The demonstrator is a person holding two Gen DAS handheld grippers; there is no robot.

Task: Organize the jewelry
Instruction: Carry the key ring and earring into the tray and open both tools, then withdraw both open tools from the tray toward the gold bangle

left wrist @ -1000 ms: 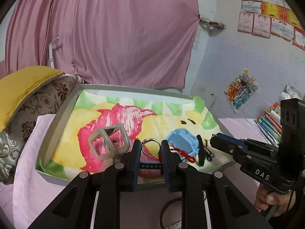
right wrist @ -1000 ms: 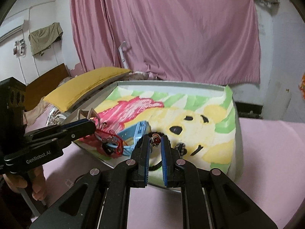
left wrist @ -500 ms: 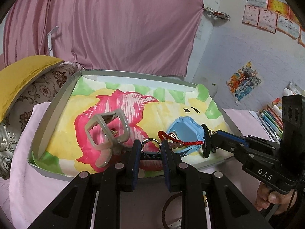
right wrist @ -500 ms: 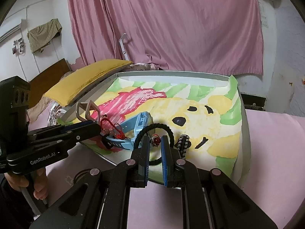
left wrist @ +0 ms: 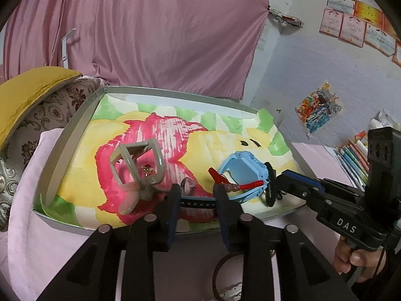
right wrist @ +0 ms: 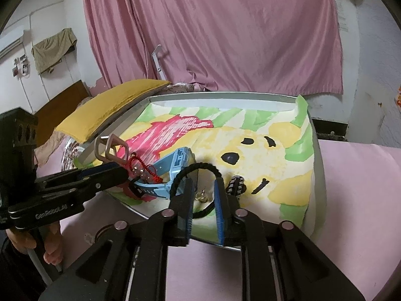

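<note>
Left gripper (left wrist: 196,197): jaws opening, dark watch strap (left wrist: 198,203) between them, pads not pressing.
Right gripper (right wrist: 203,195): jaws opening around black braided bracelet (right wrist: 198,169) and small earring (right wrist: 201,196), nothing gripped.
Tray (left wrist: 67,148): holds blue watch (left wrist: 246,173), red beaded cord (left wrist: 230,185), grey watch (left wrist: 137,165), silver ring (left wrist: 186,184).

- The tray (left wrist: 75,123) sits on the bed, a cushion (left wrist: 30,87) to its left, a curtain (left wrist: 150,30) behind.
- In the tray: a watch (left wrist: 246,173) right of the clip (left wrist: 136,165), a ring (left wrist: 186,184) between them.
- A bracelet (right wrist: 198,169) lies right of the watch.
</note>
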